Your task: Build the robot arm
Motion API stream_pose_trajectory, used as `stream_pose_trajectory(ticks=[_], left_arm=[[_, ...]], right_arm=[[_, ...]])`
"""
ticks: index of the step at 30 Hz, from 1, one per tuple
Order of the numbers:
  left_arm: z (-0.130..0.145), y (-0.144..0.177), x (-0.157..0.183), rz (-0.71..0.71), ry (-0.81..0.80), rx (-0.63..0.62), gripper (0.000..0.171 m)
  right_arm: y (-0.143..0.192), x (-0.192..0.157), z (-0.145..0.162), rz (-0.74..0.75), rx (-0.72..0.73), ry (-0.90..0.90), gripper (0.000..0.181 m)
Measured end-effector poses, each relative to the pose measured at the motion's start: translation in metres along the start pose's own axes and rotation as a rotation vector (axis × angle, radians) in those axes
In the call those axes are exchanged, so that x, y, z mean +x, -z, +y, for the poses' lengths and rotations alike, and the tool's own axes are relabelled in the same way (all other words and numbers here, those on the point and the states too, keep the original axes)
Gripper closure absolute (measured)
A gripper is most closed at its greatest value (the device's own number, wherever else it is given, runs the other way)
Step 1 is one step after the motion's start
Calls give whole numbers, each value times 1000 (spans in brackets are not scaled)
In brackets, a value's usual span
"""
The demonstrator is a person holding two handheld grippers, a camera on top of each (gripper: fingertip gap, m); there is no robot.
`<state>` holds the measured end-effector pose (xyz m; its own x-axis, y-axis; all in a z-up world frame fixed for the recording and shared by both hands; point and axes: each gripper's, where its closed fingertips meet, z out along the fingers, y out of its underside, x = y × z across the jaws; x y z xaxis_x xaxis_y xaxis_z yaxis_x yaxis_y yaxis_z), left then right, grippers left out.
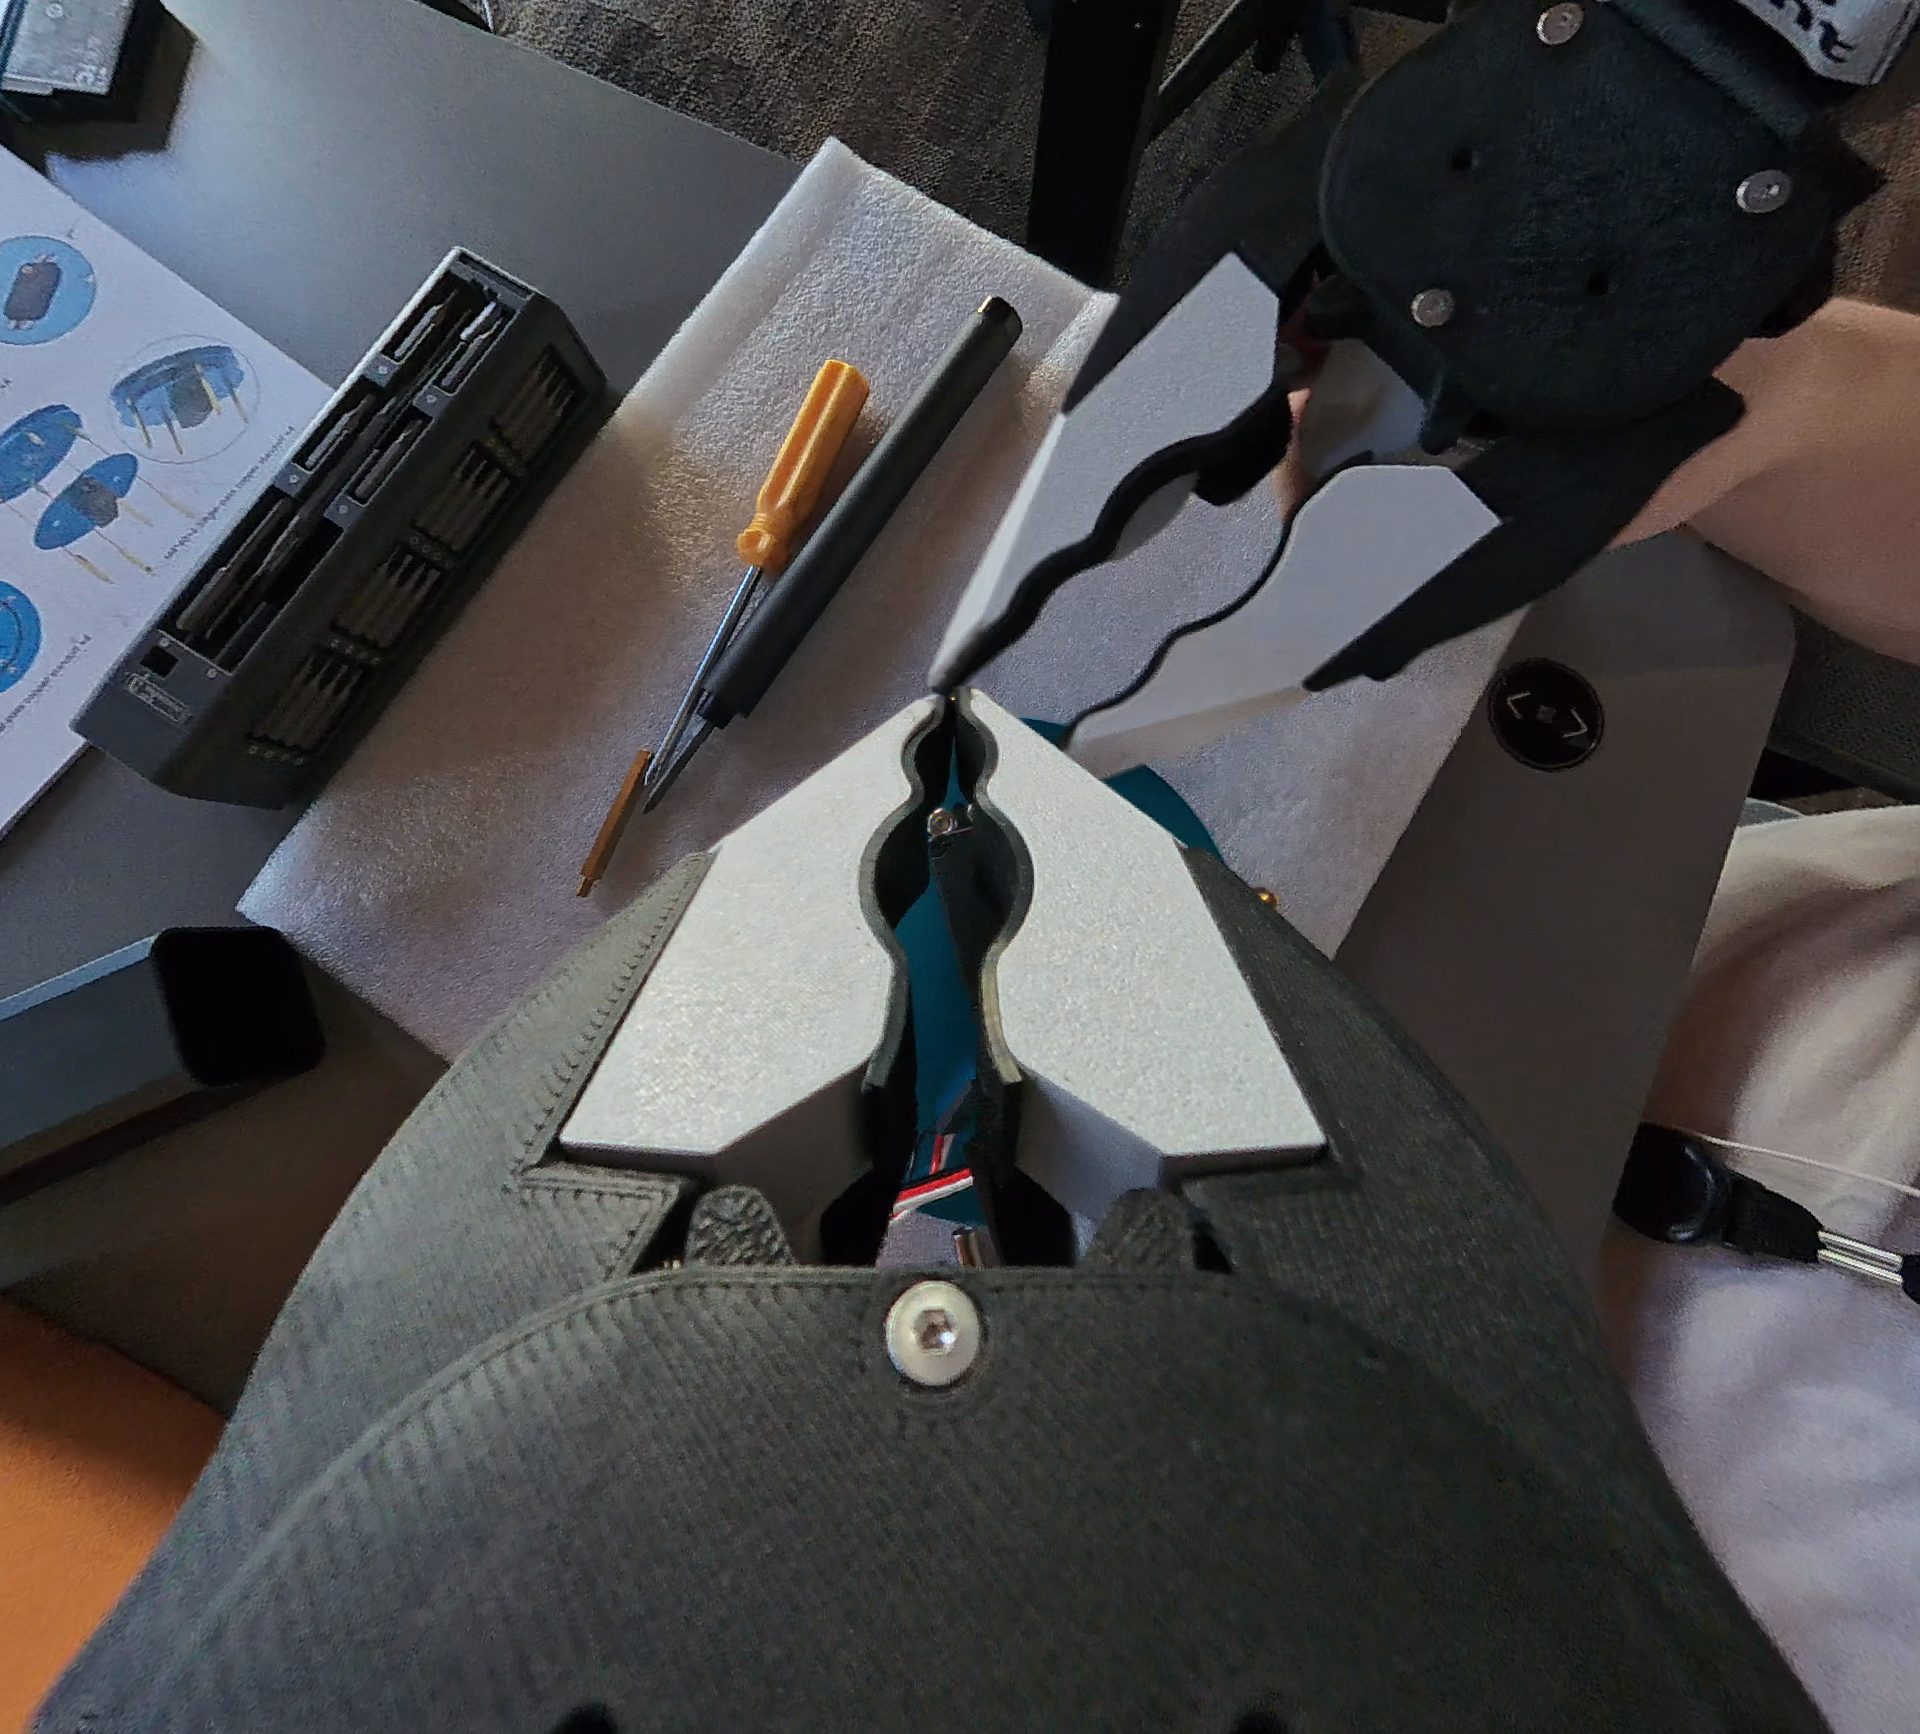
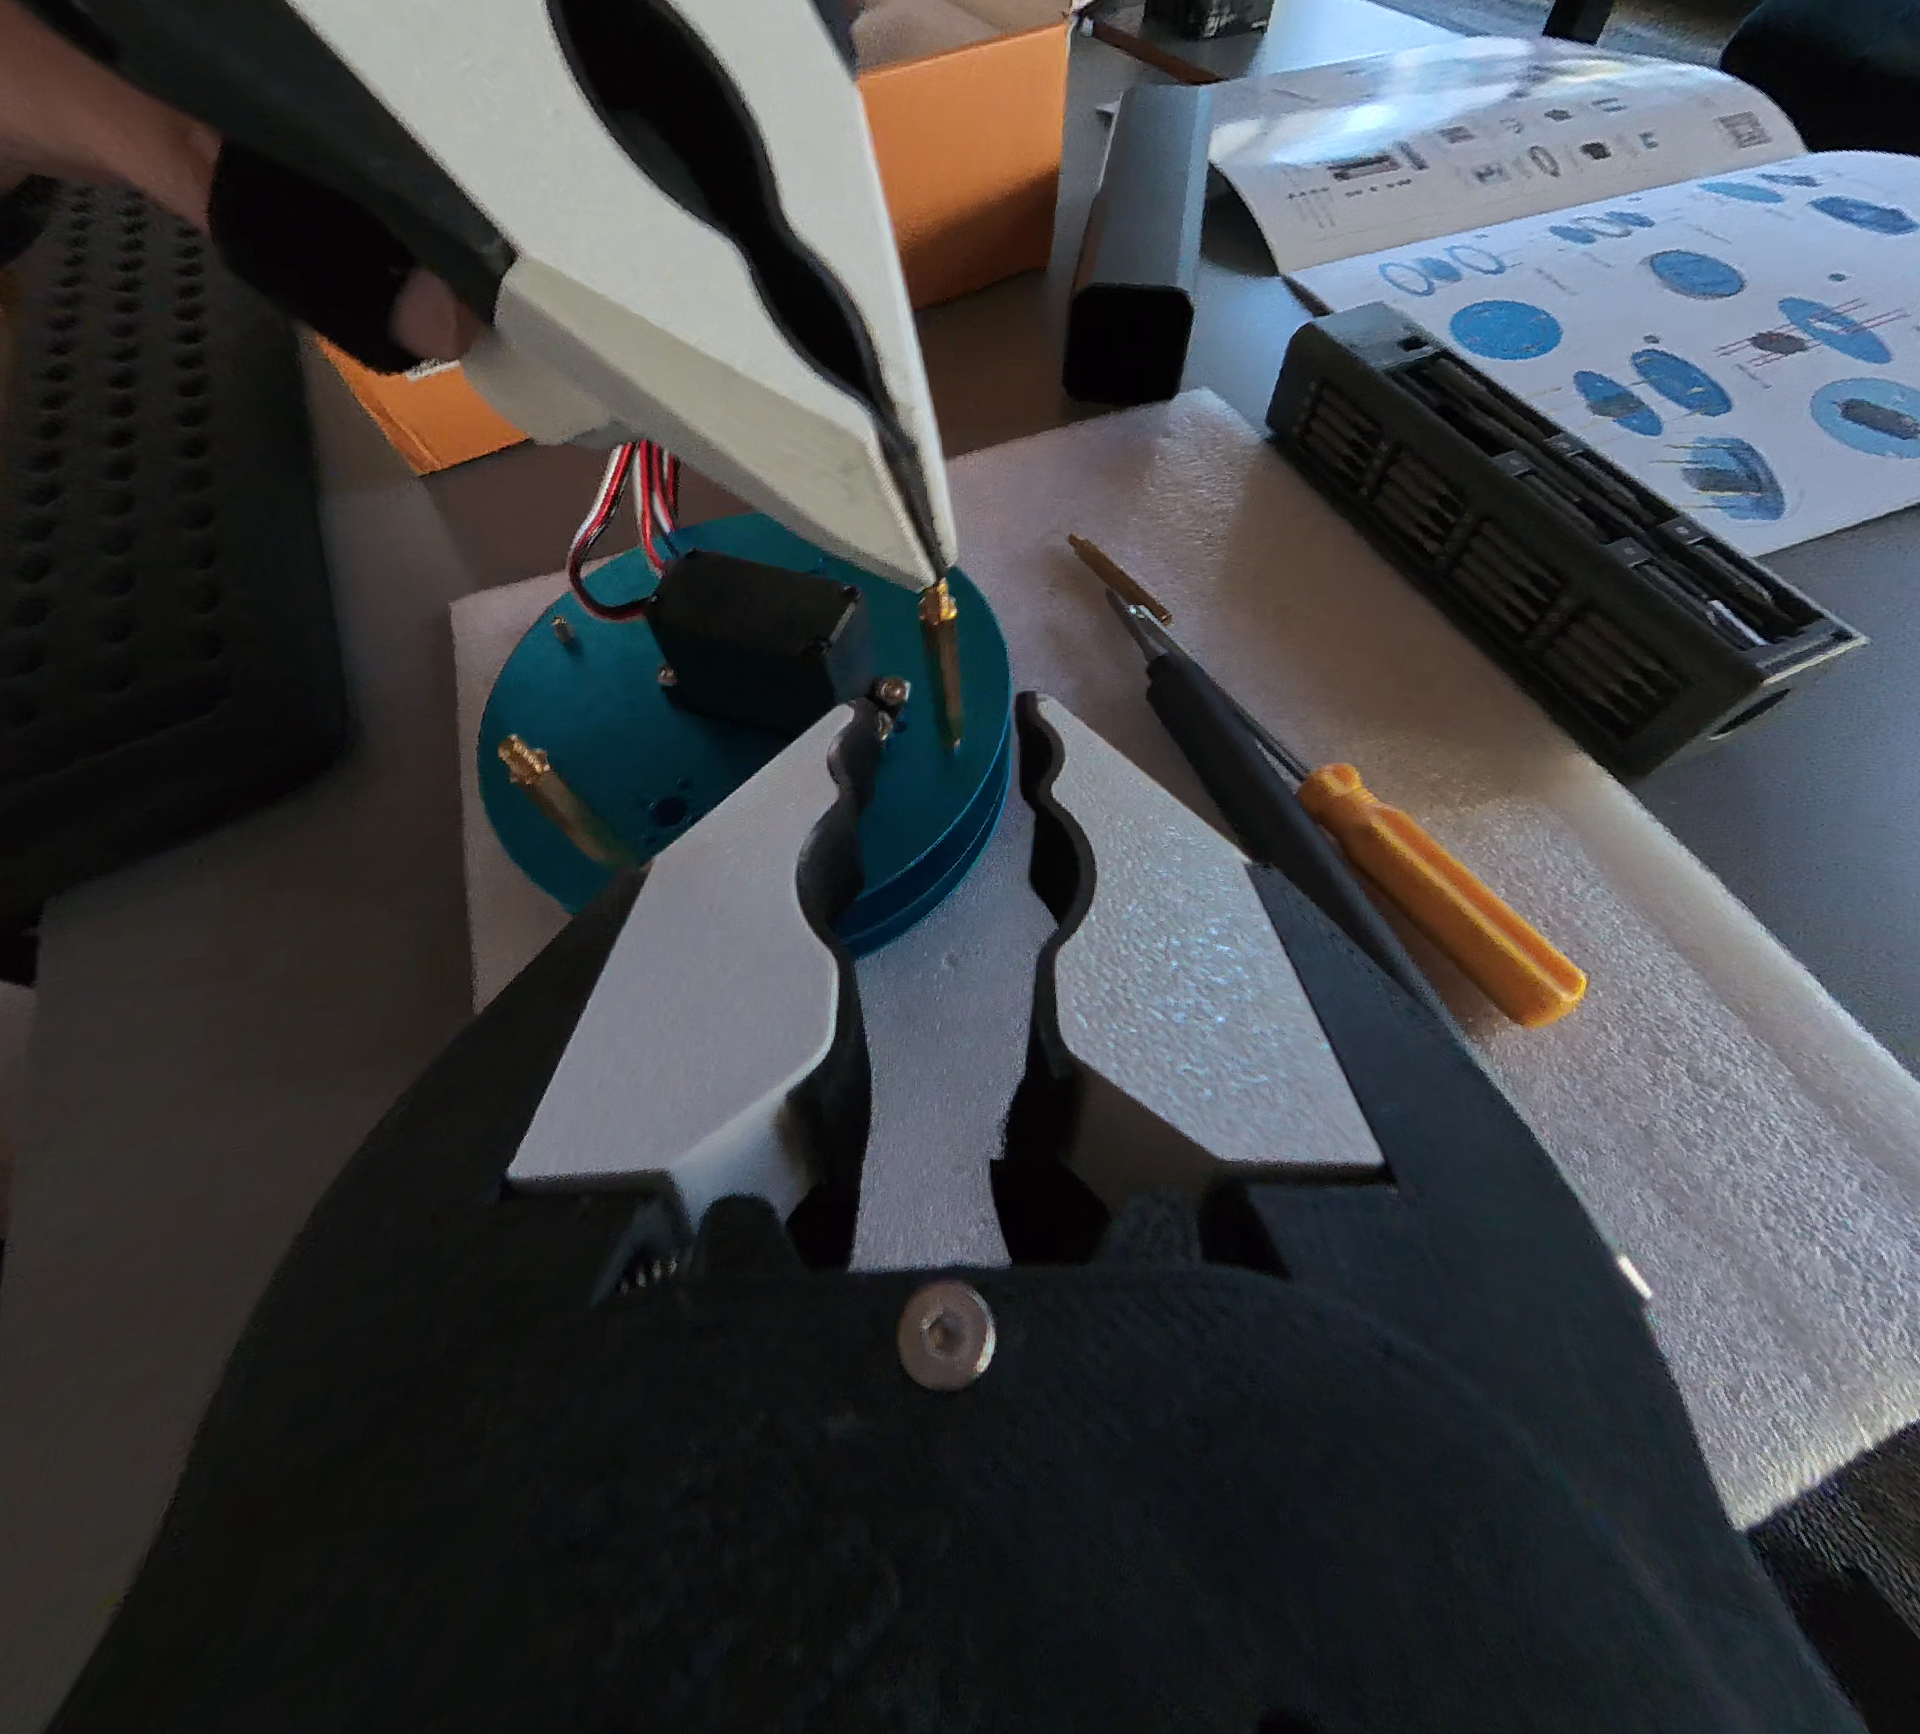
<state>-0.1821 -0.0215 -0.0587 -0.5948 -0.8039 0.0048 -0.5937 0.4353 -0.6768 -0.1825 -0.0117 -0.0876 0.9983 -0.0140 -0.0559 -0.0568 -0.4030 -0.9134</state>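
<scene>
A blue round disc [image 2: 582, 728] lies on a white foam pad [image 2: 1351, 1113] and carries a black servo [image 2: 758, 635] with red, white and black wires. Two brass standoffs stand on it, one at the left [image 2: 551, 791] and one at the right [image 2: 943, 666]. My left gripper [image 2: 935, 578] comes down from the upper left and is shut on the top of the right standoff. In its own view [image 1: 951, 702] the disc [image 1: 1132, 801] shows beneath it. My right gripper [image 2: 935, 716] is open and empty. Its fingertips sit at the disc's near edge, on either side of that standoff.
On the foam lie an orange-handled screwdriver [image 2: 1434, 895], a black driver handle [image 2: 1247, 780] and a loose brass standoff [image 2: 1117, 578]. A black bit case [image 2: 1538, 583], an open manual [image 2: 1662, 313], a grey tube [image 2: 1138, 250] and an orange box [image 2: 966, 157] stand behind. My left and right fingertips are right by each other. The black driver handle [image 2: 1247, 780] is about 7 cm from my right fingertips. It turns up in the left wrist view [image 1: 785, 604] as well.
</scene>
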Motion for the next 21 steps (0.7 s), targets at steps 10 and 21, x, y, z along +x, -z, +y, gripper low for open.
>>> stream_pose_trajectory(ticks=[10, 21], left_arm=[[0, 0, -3, -14, -3, 0, 171], [6, -1, -10, -43, 0, -25, 171]], right_arm=[[10, -23, -4, -185, 63, 66, 155], [10, -33, -14, -223, 105, -29, 123]])
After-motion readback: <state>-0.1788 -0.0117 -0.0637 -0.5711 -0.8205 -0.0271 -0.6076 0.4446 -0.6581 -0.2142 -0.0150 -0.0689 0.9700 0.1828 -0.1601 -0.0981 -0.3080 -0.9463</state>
